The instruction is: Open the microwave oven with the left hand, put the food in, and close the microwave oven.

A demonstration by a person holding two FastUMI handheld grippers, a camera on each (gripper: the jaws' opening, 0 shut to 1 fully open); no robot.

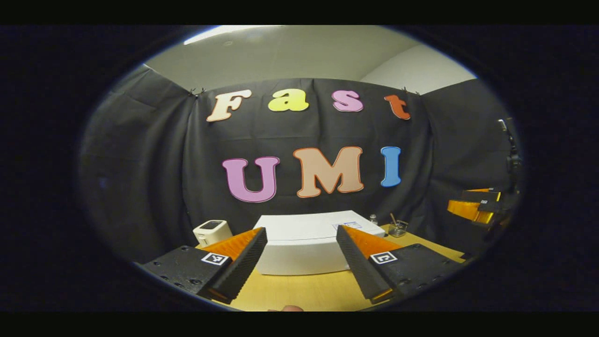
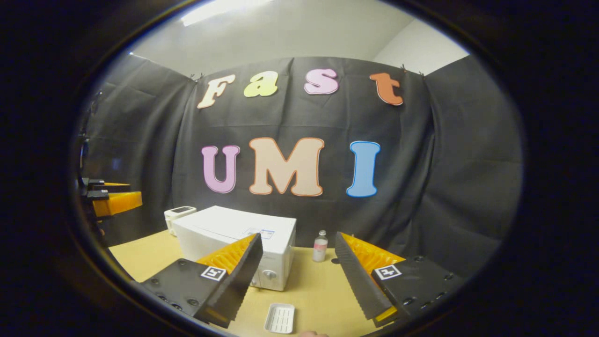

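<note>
A white microwave oven (image 1: pixel 304 243) stands on the wooden table with its door shut. My left gripper (image 1: pixel 302 262) hovers in front of it, open, nothing between its fingers. In the right gripper view the microwave oven (image 2: pixel 238 238) is to the left, its knobs facing me. A small white food tray (image 2: pixel 280 318) lies on the table in front of it, between the fingers of my right gripper (image 2: pixel 297 276), which is open and above the table. The other gripper appears at the far right (image 1: pixel 475 206) of the left gripper view and at the far left (image 2: pixel 112 199) of the right gripper view.
A small white device (image 1: pixel 212 231) sits left of the microwave. A glass jar with sticks (image 1: pixel 398 228) and a small bottle (image 2: pixel 320 245) stand to its right. The wooden table (image 1: pixel 299 290) has bare room in front of the microwave.
</note>
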